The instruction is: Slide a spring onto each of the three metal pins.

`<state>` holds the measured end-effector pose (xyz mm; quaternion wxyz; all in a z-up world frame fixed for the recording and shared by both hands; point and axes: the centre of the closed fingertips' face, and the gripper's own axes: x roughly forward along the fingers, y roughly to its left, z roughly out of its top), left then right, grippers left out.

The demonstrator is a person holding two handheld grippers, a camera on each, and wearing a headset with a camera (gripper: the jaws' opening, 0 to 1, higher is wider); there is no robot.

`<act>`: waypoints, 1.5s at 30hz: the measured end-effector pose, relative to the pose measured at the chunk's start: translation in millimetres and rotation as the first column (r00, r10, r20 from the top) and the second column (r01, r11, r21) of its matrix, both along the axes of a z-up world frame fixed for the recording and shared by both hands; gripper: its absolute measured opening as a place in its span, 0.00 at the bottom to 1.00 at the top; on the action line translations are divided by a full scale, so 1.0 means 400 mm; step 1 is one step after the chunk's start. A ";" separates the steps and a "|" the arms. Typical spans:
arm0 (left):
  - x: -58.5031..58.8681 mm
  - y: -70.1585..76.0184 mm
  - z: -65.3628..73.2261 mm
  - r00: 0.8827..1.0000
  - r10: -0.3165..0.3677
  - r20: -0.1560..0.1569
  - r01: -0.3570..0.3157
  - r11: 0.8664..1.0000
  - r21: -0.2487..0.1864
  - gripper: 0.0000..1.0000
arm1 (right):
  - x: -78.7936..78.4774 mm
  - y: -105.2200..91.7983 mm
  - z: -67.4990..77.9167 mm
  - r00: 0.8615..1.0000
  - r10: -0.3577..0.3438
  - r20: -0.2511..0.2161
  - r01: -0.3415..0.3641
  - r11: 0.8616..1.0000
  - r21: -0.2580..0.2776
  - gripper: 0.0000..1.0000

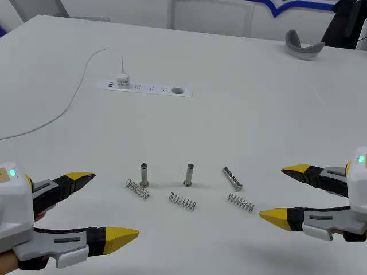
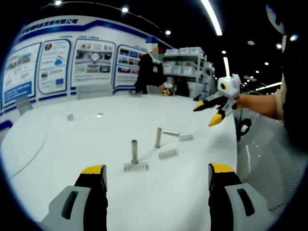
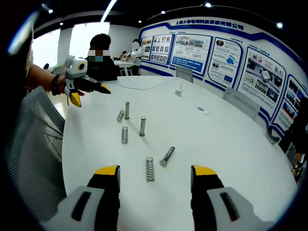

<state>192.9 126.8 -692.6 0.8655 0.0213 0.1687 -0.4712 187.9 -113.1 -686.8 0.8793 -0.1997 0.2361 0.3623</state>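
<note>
A white tabletop [image 1: 275, 114] carries three short silver metal pins in a row at the middle of the head view. The left-hand pin [image 1: 144, 174] and the centre pin [image 1: 188, 175] stand upright on their bases. The right-hand pin [image 1: 232, 179] lies flat, its shaft pointing toward 11 o'clock.

Three small coiled steel springs lie loose on the table, none on a pin. The first spring [image 1: 137, 189] is just beside the left-hand pin's base at its 7 o'clock. The second spring [image 1: 182, 201] lies near the centre pin, also at 7 o'clock. The third spring [image 1: 241, 202] lies near the fallen pin's head at 5 o'clock.

The left gripper [image 1: 114, 204], black with yellow tips, sits at 8 o'clock from the pins, its jaws spread wide and empty. The right gripper [image 1: 272, 192] sits at 4 o'clock, likewise spread and holding nothing.

Far off at 11 o'clock a white power strip [image 1: 146, 88] holds a white charger plug [image 1: 122, 79], whose white cable [image 1: 69, 103] curves away toward 9 o'clock. A grey curved band [image 1: 303, 46] rests at 2 o'clock.
</note>
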 end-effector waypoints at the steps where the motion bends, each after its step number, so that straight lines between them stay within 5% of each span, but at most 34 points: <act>1: 0.000 0.000 0.000 1.000 0.000 -0.001 0.000 1.000 0.000 0.88 | 0.001 -0.001 -0.001 1.000 -0.002 0.000 0.002 1.000 -0.004 0.60; 22: -0.001 -0.004 0.002 1.000 -0.003 -0.002 0.003 1.000 -0.006 0.88 | 0.036 -0.003 0.005 0.999 -0.031 -0.013 0.030 0.999 -0.020 0.57; 45: -0.005 -0.010 0.008 1.000 -0.003 0.001 0.003 1.000 0.000 0.87 | 0.174 0.036 -0.032 0.989 -0.128 -0.081 0.114 0.981 -0.160 0.36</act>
